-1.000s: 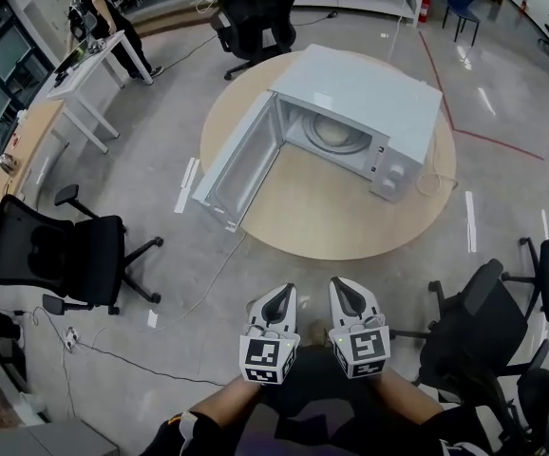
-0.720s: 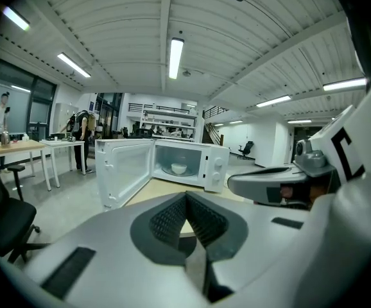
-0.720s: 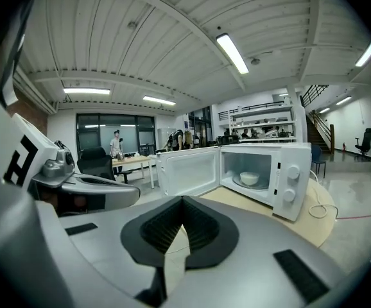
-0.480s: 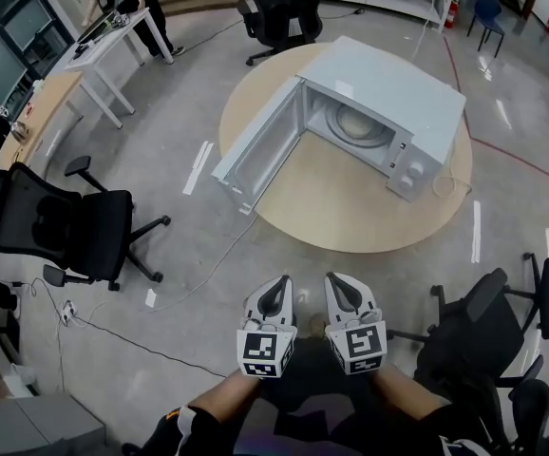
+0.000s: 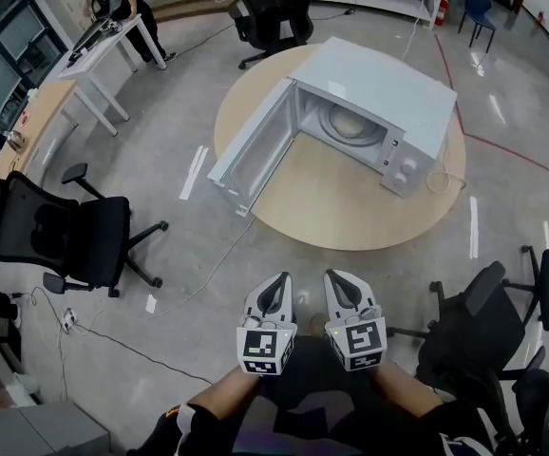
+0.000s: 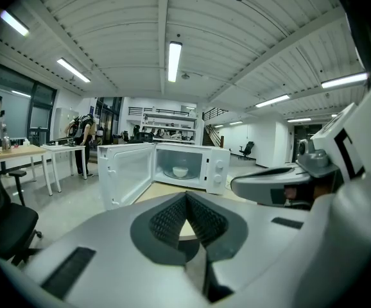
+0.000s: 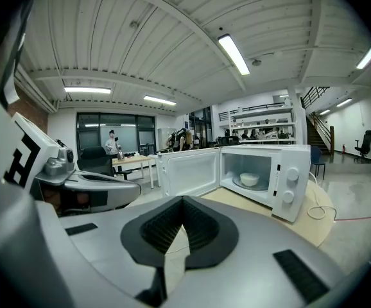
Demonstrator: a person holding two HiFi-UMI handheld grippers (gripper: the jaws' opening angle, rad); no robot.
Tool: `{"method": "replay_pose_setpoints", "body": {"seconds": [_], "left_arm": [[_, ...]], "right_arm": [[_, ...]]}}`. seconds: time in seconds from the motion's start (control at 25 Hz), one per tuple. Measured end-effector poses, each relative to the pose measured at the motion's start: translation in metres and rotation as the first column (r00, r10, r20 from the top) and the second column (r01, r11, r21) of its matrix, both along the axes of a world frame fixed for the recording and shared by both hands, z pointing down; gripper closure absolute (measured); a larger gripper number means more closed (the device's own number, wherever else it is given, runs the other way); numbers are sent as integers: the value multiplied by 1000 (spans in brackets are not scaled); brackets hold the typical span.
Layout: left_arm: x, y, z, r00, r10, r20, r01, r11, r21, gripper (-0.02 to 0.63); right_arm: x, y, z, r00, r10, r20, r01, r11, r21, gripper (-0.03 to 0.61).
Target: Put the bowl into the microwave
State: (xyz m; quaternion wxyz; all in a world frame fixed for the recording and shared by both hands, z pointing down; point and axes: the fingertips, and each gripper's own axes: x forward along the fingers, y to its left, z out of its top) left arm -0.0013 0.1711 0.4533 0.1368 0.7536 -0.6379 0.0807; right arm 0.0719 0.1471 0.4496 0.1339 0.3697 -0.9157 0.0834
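The white bowl (image 7: pixel 249 179) sits inside the microwave (image 5: pixel 379 88) on its turntable, with the door (image 5: pixel 251 150) swung wide open. The oven stands on the round wooden table (image 5: pixel 341 207). Both grippers are held side by side close to the person's body, well apart from the table. The left gripper (image 5: pixel 273 302) and the right gripper (image 5: pixel 343 297) each have their jaws pressed together at the tips, with nothing between them.
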Motion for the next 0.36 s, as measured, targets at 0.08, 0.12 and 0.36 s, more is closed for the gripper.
{"method": "replay_pose_setpoints", "body": {"seconds": [0.08,0.12,0.36], "left_arm": [[-3,0,-4,1000,-4,3,4,1000,8,568],[-4,1,-6,1000,-7,4,7,1000,11,568],[-5,6,-12,1000,-18,8,17,1000,19,568]], "right_arm": [[-2,0,-3,1000,-1,6,1,1000,5,563],[-4,0,-5,1000,-2,9,2,1000,9,563],[-6,3,-14,1000,-14,16,14,1000,25,563]]}}
